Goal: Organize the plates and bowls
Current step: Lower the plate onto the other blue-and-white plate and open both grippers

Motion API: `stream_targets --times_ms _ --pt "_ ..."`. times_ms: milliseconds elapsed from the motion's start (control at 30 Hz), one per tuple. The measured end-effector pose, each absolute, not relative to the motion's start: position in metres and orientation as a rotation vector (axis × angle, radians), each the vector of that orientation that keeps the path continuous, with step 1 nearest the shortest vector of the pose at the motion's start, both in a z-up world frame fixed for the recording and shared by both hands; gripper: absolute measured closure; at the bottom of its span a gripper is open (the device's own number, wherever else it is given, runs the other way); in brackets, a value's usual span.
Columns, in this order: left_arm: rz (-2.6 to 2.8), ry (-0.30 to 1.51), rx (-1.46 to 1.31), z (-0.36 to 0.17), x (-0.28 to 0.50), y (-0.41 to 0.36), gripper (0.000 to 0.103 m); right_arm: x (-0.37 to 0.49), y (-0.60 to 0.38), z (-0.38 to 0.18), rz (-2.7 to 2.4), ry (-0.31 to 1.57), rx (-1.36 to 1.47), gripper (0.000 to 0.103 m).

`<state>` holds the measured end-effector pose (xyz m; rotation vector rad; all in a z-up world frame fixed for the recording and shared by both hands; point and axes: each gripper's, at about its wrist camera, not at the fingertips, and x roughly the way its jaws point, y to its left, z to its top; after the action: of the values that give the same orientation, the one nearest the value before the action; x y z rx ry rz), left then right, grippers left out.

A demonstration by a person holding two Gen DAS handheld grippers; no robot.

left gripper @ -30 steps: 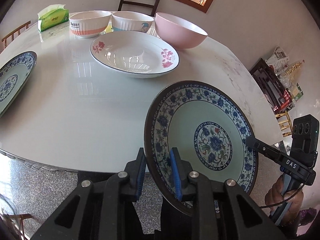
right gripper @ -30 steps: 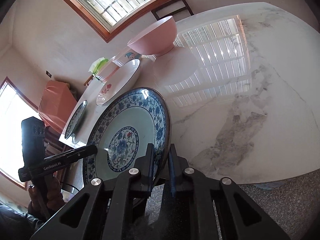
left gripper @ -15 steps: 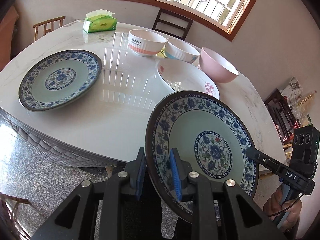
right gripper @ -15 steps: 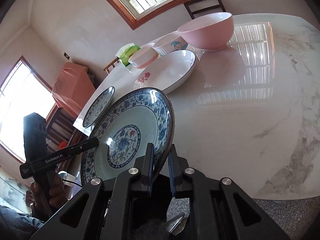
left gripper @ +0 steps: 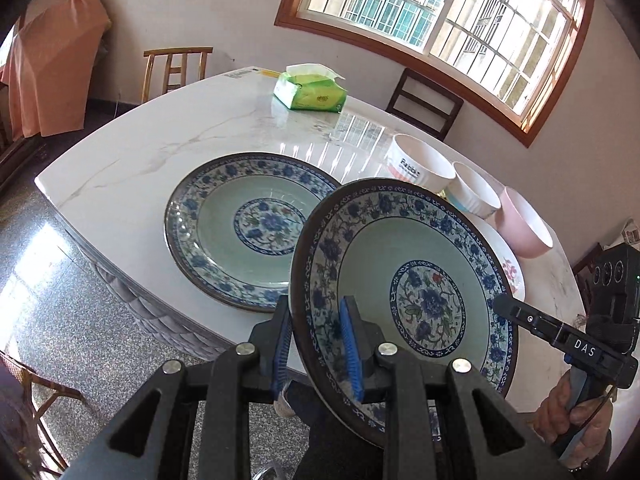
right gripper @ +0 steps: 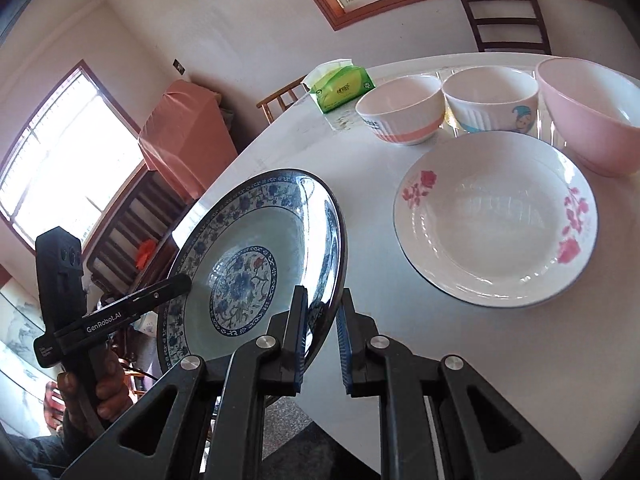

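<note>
A blue-patterned plate [left gripper: 404,292] is held in the air between both grippers, tilted, off the table's near edge. My left gripper [left gripper: 316,344] is shut on its left rim. My right gripper [right gripper: 323,332] is shut on its opposite rim, where the same plate [right gripper: 256,256] shows. A matching blue plate [left gripper: 240,224] lies flat on the white marble table [left gripper: 132,160], just beyond and left of the held one. A white plate with pink flowers [right gripper: 496,220] lies to the right. Behind it stand a pink-banded bowl [right gripper: 400,112], a cartoon bowl [right gripper: 492,96] and a pink bowl [right gripper: 588,116].
A green tissue pack [left gripper: 310,92] sits at the table's far side. Wooden chairs [left gripper: 176,68] stand around the table. An orange-covered cabinet [left gripper: 52,60] is at far left. Granite floor [left gripper: 60,300] lies below the table edge.
Both grippers have carried the held plate leftward along the table. The flat blue plate is now directly ahead of it, and the bowls have shifted to the right.
</note>
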<state>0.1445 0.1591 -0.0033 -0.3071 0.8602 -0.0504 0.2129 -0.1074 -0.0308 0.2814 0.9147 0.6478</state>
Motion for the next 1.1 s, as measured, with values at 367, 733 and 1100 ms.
stream_targets --times_ms 367,733,1100 --pt "0.075 0.844 -0.343 -0.012 0.184 0.228 0.079 0.265 -0.032 -0.038 0.705 0.950 0.221 0.088" --pt "0.117 0.850 -0.335 -0.027 0.217 0.253 0.079 0.299 0.001 -0.052 0.694 0.970 0.188 0.087" --pt "0.123 0.850 -0.351 -0.032 0.222 0.258 0.078 0.295 0.009 -0.050 0.669 0.942 0.140 0.086"
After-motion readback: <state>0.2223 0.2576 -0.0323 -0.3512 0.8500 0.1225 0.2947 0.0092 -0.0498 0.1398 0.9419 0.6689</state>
